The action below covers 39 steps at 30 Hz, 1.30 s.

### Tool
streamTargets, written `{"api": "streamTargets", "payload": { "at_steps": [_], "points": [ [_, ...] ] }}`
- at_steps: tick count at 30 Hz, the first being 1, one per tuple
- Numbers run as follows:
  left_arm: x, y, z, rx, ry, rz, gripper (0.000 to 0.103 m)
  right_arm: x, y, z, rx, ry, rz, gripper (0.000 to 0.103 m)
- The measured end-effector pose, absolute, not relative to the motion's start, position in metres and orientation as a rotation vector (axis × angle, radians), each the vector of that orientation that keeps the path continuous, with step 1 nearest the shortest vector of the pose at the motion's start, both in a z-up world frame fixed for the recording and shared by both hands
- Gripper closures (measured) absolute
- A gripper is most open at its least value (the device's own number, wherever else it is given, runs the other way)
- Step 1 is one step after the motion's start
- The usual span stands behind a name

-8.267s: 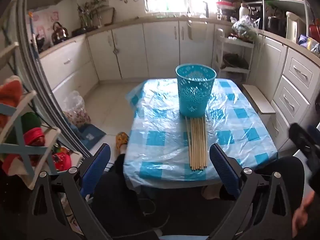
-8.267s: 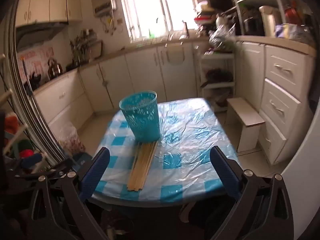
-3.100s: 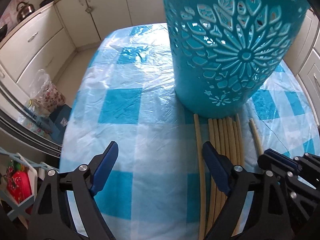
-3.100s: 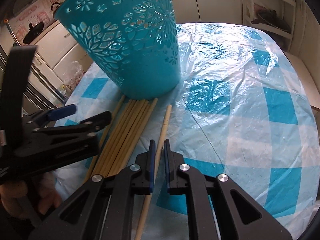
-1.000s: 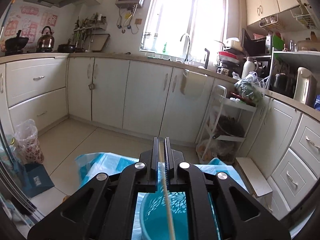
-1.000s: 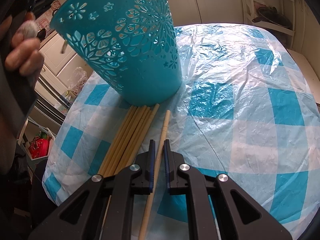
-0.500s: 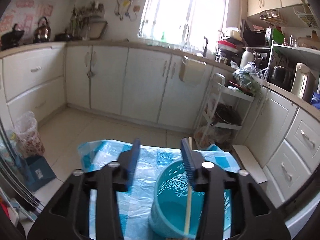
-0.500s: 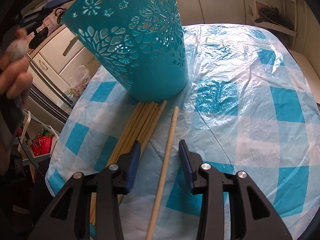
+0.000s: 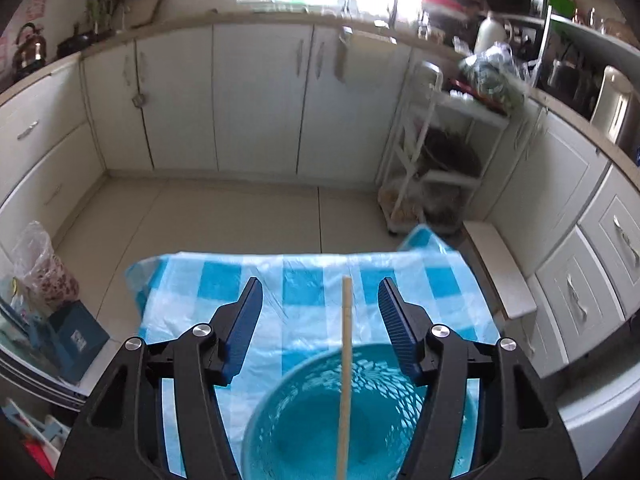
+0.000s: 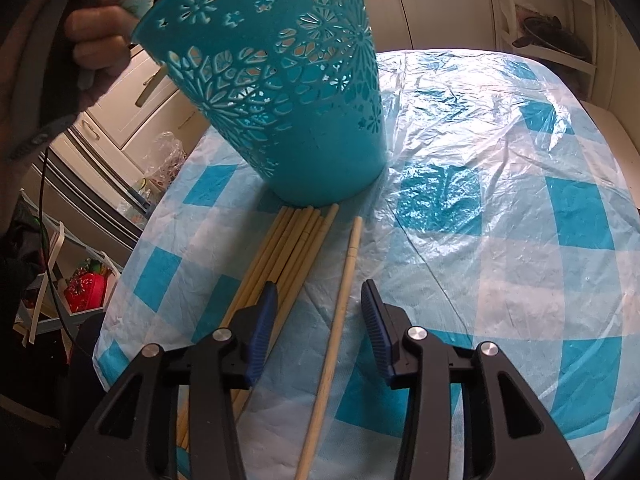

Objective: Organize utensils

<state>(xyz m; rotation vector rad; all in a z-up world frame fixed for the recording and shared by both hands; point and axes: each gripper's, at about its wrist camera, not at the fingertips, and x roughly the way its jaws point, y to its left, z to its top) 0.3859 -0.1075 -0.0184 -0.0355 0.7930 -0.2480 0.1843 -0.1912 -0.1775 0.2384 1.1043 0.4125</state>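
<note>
Hovering above the basket point(image 9: 360, 420), the left gripper point(image 9: 320, 304) has its blue-padded fingers point(image 9: 244, 320) spread apart with nothing clamped between them. A single wooden stick point(image 9: 345, 368) stands upright in the gap, touching neither pad; its lower part drops into the teal interior of the basket and its top end rises level with the fingertips. Beyond the basket rim, the blue-and-white checked cloth point(image 9: 304, 280) under clear plastic covers the counter as far as its far edge. Past that edge lie the tiled floor point(image 9: 240, 216), a white shelf cart point(image 9: 436, 160) and a run of white cabinets point(image 9: 256, 100).

The right gripper point(image 10: 319, 308) sits low over the counter, fingers likewise apart and empty. A loose stick point(image 10: 340, 312) lies flat on the checked cloth point(image 10: 500, 220) between the two pads, apart from both, with its far tip pointing toward the basket point(image 10: 288, 92). Just beside it, to the left, a bundle of sticks point(image 10: 288, 256) lies side by side on the cloth, with their far ends at the basket base. The basket is teal with cut-out flower patterns and stands upright on the counter. At the upper left, a hand point(image 10: 104, 28) shows next to the basket rim.
</note>
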Motion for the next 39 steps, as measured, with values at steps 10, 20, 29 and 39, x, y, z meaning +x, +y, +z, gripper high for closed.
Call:
{"api": "streamTargets", "payload": {
  "at_steps": [10, 20, 29, 39],
  "points": [
    [0.405, -0.117, -0.037, 0.008, 0.959, -0.263, 0.079, 0.184, -0.192, -0.178, 0.255, 1.109, 0.417, 0.06],
    [0.393, -0.119, -0.023, -0.056, 0.89, -0.328, 0.098, 0.183, -0.189, -0.177, 0.251, 1.109, 0.419, 0.06],
    [0.386, -0.098, 0.007, -0.152, 0.78, -0.316, 0.098, 0.182, -0.185, -0.177, 0.24, 1.107, 0.418, 0.059],
    [0.384, -0.084, 0.02, -0.222, 0.725, -0.326, 0.098, 0.181, -0.185, -0.177, 0.238, 1.105, 0.418, 0.059]
  ]
}}
